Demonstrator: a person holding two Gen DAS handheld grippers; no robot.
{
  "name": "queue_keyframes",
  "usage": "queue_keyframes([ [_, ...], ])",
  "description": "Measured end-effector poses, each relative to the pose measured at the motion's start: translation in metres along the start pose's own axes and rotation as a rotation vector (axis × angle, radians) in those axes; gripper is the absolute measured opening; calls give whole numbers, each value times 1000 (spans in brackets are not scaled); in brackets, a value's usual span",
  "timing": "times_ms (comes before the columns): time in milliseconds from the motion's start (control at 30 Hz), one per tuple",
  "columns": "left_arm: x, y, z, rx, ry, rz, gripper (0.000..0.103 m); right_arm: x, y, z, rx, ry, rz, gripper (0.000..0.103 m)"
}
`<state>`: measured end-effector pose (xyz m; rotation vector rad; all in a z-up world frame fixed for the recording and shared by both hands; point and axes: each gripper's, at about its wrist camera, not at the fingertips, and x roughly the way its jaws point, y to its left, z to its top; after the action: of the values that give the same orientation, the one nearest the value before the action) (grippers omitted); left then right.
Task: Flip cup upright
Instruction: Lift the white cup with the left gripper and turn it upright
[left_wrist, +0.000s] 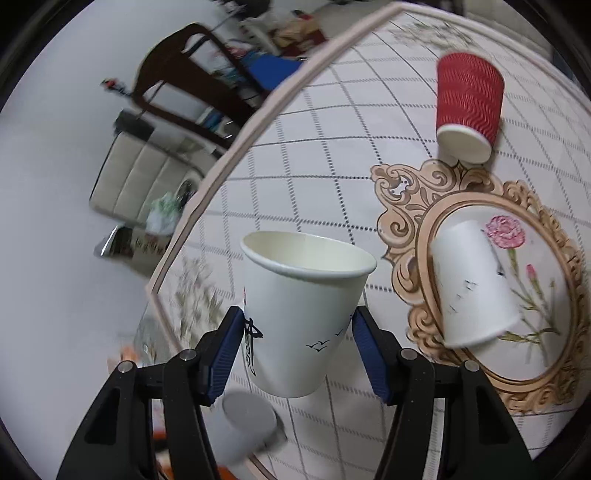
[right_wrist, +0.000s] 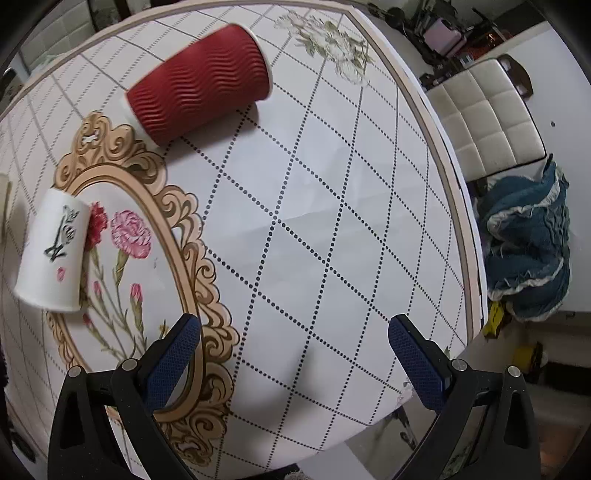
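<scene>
My left gripper (left_wrist: 297, 325) is shut on a white paper cup (left_wrist: 299, 310) with black bird marks. The cup is mouth up, slightly tilted, held above the table. A second white cup (left_wrist: 472, 284) lies on its side inside the gold flower frame; it also shows in the right wrist view (right_wrist: 53, 251). A red ribbed cup (left_wrist: 467, 107) lies on its side further off, also seen in the right wrist view (right_wrist: 199, 83). My right gripper (right_wrist: 293, 350) is open and empty above the table, apart from both lying cups.
The round table (right_wrist: 332, 206) has a grid-pattern cloth and a pale rim. A blurred grey-white cup shape (left_wrist: 245, 428) sits below the held cup near the table edge. A dark chair (left_wrist: 192, 81) and a cream chair (right_wrist: 487, 114) stand beyond the table.
</scene>
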<state>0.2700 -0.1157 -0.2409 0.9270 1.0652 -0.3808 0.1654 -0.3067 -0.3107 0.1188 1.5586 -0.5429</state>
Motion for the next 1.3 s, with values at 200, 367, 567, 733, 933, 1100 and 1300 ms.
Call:
queue_keyframes([
  [200, -36, 0, -38, -254, 105, -83, 58, -19, -6, -23, -66, -44, 27, 103],
  [367, -41, -21, -71, -498, 207, -192, 58, -14, -19, -38, -94, -59, 56, 103],
  [567, -17, -56, -116, -807, 354, -384, 58, 18, -24, -47, -142, -27, 83, 103],
  [733, 20, -73, -144, -997, 452, -502, 58, 33, -19, -55, -175, -5, 71, 103],
  [933, 42, -80, -148, -1013, 460, -506, 60, 41, -18, -62, -199, 11, 42, 103],
  [1100, 46, -85, -142, -949, 446, -492, 82, 45, -24, -63, -168, 24, 40, 103],
  [1300, 47, -89, -139, -896, 431, -467, 94, 49, -27, -64, -162, 31, 32, 103],
])
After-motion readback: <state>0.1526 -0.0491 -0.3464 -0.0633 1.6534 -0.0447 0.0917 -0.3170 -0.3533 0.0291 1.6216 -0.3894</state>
